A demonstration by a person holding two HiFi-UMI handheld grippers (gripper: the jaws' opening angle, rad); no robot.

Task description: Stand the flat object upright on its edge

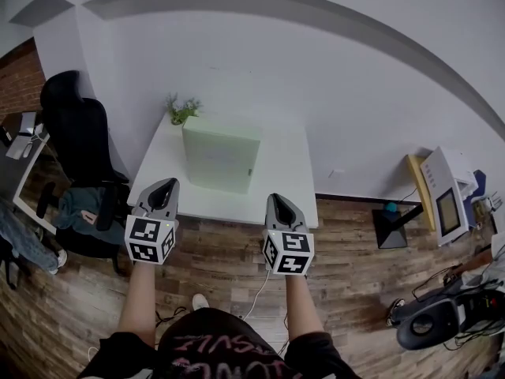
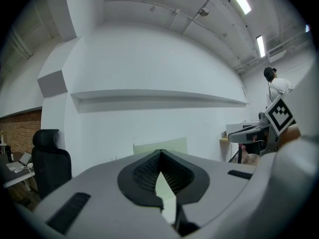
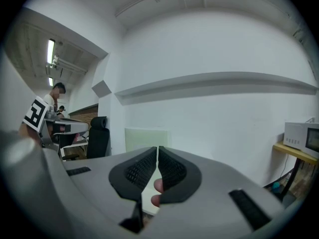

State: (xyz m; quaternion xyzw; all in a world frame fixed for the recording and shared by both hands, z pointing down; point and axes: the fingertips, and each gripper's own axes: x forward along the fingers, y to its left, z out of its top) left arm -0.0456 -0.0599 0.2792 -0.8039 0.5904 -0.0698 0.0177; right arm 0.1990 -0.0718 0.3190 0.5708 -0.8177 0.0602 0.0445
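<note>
A pale green flat box (image 1: 221,158) stands upright on its edge in the middle of a small white table (image 1: 288,192). Both grippers hover short of the table's front edge, apart from the box. My left gripper (image 1: 164,185) is shut with nothing in it; the left gripper view shows its jaws meeting at the tip (image 2: 159,154), with the box (image 2: 167,144) beyond them. My right gripper (image 1: 278,201) is likewise shut and empty. Its closed jaws (image 3: 157,151) point at the box (image 3: 144,136) in the right gripper view, with a person's fingertips below them.
A small potted plant (image 1: 183,109) sits at the table's back left corner against the white wall. A black office chair (image 1: 75,140) stands left of the table. At right are a white appliance (image 1: 444,200) on a yellow stand and other equipment on the wood floor.
</note>
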